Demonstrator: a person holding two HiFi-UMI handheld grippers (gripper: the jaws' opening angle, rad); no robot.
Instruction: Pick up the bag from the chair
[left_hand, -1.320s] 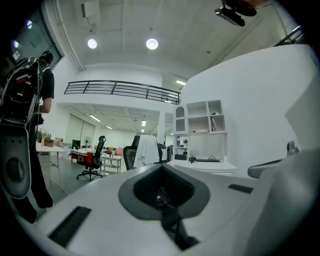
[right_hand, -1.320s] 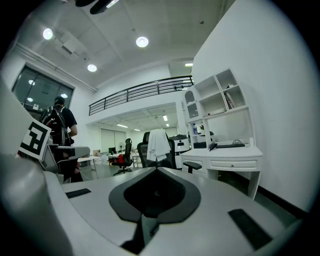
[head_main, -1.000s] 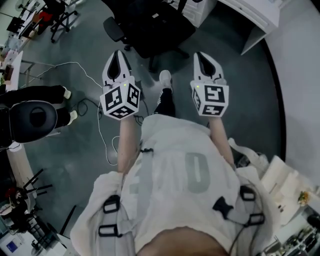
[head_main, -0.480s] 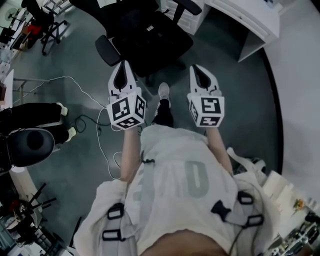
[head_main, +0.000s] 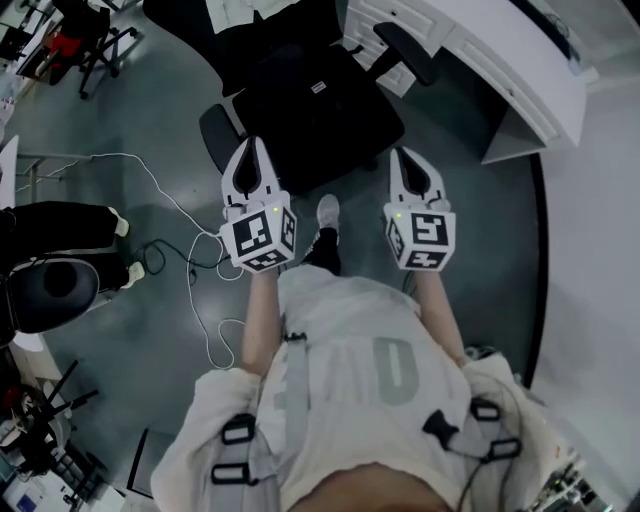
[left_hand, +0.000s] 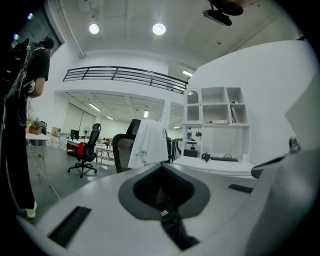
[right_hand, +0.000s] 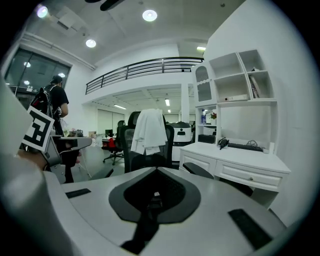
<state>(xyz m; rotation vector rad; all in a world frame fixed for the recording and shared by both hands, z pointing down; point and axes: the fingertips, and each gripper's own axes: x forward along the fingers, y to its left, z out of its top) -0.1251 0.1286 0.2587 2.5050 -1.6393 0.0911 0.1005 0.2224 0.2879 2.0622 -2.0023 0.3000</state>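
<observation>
A black office chair stands just ahead of me, with a white cloth draped over its backrest. On its seat lies a dark bag with a small white tag, hard to tell apart from the black seat. My left gripper is shut and empty, hovering at the seat's near left edge. Shut and empty too, my right gripper hovers at the seat's near right edge. In the left gripper view the chair and cloth stand beyond the jaws; the right gripper view shows the same cloth.
A white desk with drawers stands to the chair's right, its shelf unit above. A white cable snakes over the floor at the left. A seated person's legs and another chair are at the left.
I have stepped closer to the black chair, which now sits lower and nearer in the head view. Both grippers have stayed shut and side by side.
</observation>
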